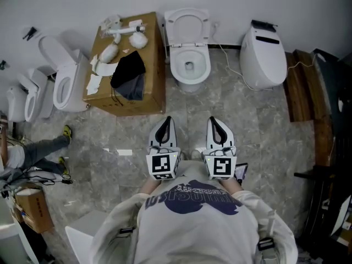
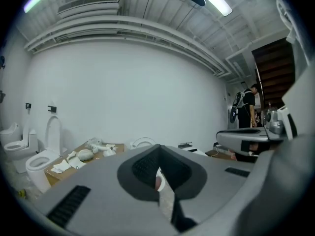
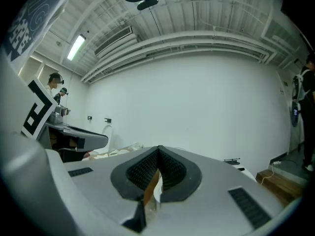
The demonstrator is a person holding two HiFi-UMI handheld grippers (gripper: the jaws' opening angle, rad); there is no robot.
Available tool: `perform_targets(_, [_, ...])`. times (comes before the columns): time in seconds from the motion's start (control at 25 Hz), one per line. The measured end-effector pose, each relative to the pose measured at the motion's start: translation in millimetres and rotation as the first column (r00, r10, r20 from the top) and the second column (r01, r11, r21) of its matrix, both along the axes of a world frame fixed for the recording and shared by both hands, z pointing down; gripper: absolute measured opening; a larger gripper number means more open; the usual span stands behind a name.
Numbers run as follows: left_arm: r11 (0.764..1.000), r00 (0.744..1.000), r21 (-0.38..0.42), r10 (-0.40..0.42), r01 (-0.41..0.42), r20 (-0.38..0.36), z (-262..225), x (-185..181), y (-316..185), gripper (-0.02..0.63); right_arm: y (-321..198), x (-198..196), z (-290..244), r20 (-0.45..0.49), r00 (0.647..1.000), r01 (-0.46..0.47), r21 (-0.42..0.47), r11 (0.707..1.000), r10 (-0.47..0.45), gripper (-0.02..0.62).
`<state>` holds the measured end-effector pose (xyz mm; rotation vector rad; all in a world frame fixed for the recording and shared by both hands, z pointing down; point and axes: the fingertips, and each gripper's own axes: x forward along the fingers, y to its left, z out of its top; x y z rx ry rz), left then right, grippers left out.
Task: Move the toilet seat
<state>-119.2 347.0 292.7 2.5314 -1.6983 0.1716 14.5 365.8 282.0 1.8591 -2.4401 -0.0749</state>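
A white toilet (image 1: 190, 66) stands against the far wall in the head view, its seat and lid (image 1: 187, 25) raised against the wall. The raised seat (image 2: 142, 142) peeks over the jaws in the left gripper view. My left gripper (image 1: 166, 121) and right gripper (image 1: 214, 121) are held side by side in front of my chest, well short of the bowl. Both point at it and both are shut with nothing between the jaws. In their own views the left gripper (image 2: 158, 154) and the right gripper (image 3: 158, 154) show dark pads pressed together.
A cardboard box (image 1: 151, 95) with a black cloth and white fittings sits left of the toilet. A closed toilet (image 1: 263, 56) stands to the right, with brown planks (image 1: 304, 87) beyond it. More toilets (image 1: 63, 84) line the left wall. A person's leg (image 1: 41, 147) lies on the floor at left.
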Motion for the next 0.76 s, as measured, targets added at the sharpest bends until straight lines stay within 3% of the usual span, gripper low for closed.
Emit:
perform_targets(0.24, [1.000, 1.000, 0.008, 0.014, -0.014, 0.012, -2.8, 2.9, 0.0, -0.005, -0.2, 1.0, -5.3, 0.031, 0.999, -0.010, 0.004, 1.000, 0.010, 0.008])
perform_targets(0.76, [1.000, 1.000, 0.012, 0.016, -0.016, 0.026, -4.3, -0.3, -3.6, -0.003, -2.6, -5.8, -4.8, 0.002, 1.000, 0.018, 0.002, 1.000, -0.018, 0.008])
